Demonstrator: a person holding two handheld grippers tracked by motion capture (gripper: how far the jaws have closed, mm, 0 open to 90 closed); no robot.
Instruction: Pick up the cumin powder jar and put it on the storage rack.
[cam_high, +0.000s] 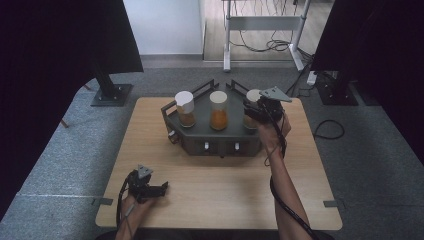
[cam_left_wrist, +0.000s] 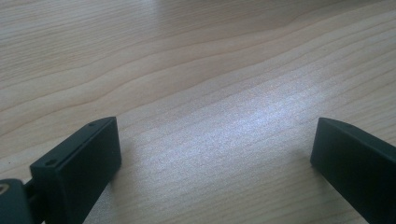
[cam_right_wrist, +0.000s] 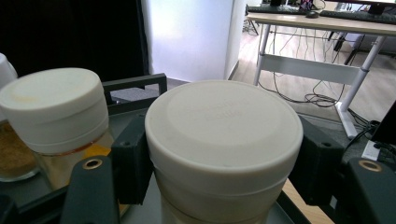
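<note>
A dark angular rack (cam_high: 215, 142) stands at the back middle of the wooden table (cam_high: 200, 200). It holds three clear jars with white lids and orange-brown contents: a left jar (cam_high: 185, 107), a middle jar (cam_high: 218, 110) and a right jar (cam_high: 250, 100). My right gripper (cam_high: 255, 112) is shut on the right jar just below its lid. In the right gripper view the right jar's lid (cam_right_wrist: 224, 126) sits between the black pads (cam_right_wrist: 133, 163), with the middle jar (cam_right_wrist: 53, 107) beside it. My left gripper (cam_high: 162, 189) rests near the table's front left, open, its jaws wide apart over bare wood (cam_left_wrist: 217, 116).
Black stands rise from the carpet at the table's back left (cam_high: 107, 90) and back right (cam_high: 337, 87). A white desk frame (cam_high: 260, 25) with loose cables stands behind. Another cable (cam_high: 330, 130) lies on the floor at the right.
</note>
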